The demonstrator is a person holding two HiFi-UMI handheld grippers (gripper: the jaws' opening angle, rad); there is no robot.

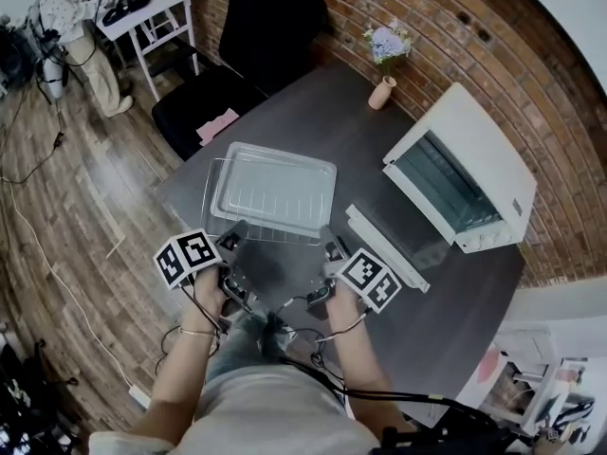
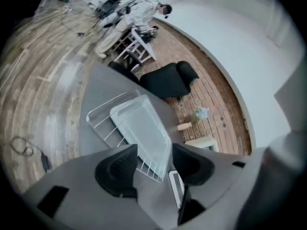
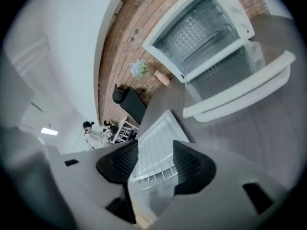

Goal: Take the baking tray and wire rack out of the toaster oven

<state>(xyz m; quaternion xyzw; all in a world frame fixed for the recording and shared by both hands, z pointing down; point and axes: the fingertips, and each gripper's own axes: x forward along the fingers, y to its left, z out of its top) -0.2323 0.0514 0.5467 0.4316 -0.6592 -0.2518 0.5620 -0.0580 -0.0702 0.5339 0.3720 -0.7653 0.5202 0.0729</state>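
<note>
baking tray (image 1: 275, 190) sits on wire rack (image 1: 212, 195) on the tabletop (image 1: 313, 112), just ahead of my left hand-held gripper (image 1: 232, 241) and right hand-held gripper (image 1: 332, 252), both released, empty; its long axis runs crosswise, equally near each.

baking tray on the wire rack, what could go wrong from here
The baking tray only rests on the wire rack, close to a table edge; a nudge from the left gripper might slide it off. The toaster oven door hangs open beside the right gripper; a swing that way could knock it.
</note>
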